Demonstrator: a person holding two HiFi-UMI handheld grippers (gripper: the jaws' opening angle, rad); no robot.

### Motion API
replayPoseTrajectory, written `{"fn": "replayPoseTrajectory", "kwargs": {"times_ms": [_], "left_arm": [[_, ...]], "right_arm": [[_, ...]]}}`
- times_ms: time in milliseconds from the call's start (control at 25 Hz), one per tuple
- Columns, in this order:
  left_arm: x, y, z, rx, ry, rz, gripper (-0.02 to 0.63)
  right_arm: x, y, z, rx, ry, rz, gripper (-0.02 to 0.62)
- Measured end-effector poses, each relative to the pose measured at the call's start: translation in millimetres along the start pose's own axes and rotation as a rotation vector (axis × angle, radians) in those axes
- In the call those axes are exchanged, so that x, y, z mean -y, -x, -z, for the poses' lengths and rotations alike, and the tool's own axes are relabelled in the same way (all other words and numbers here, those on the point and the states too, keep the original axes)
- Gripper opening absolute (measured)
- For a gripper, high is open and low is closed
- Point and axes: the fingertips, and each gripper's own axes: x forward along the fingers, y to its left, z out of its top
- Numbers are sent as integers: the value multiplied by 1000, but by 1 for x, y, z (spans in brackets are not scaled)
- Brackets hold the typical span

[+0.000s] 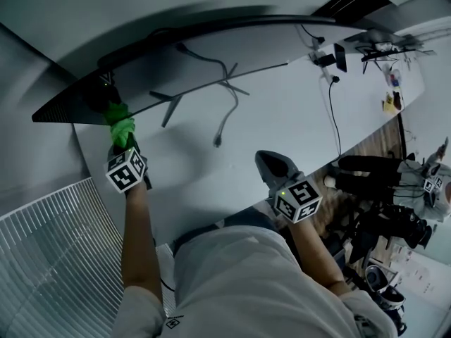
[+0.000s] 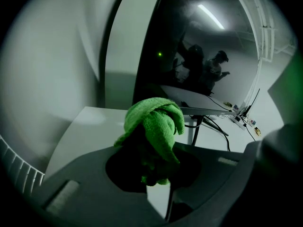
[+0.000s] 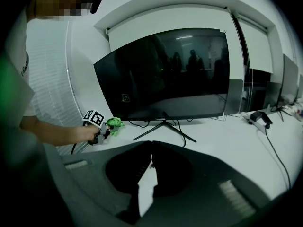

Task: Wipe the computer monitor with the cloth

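Left gripper point(image 2: 155, 173) pinches my green cloth point(image 2: 154, 122) near the monitor point(image 3: 165, 74) on a white desk point(image 3: 227, 145), white walls around; my right gripper point(image 3: 150, 150) is pressed together, empty. Bezel logo unreadable.

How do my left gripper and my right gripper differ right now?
The left gripper has its jaws shut on the green cloth; the right gripper has its jaws together with nothing between them. The left gripper is held up by the lower corner of the monitor; the right gripper sits back over the desk, apart from the screen. Both carry a marker cube.
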Motion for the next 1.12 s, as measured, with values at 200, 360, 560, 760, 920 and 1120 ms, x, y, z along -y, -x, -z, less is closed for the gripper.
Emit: {"fn": "replayPoseTrajectory", "kwargs": {"times_ms": [200,360,560,760,920,1120], "left_arm": [[3,-2,-3,-2,-11,-20,66],[4,-3,3,-22,-17,-30,66],[14,-6,-1,-23,-52,-42,66],[28,-13,4,-32,-39,-38,66],[49,-23,5,-39,-48,-23,66],[71,-31,5,-43,-57,-13,66]], "right_arm": [[11,8,6,-6,-4,4,3],[19,15,10,-6,-14,13,3],[34,23,15,-4,-26,22,3],[51,30,21,-5,-36,30,3],[67,35,25,-7,-41,35,3],[88,46,28,-6,-49,52,3]]}}
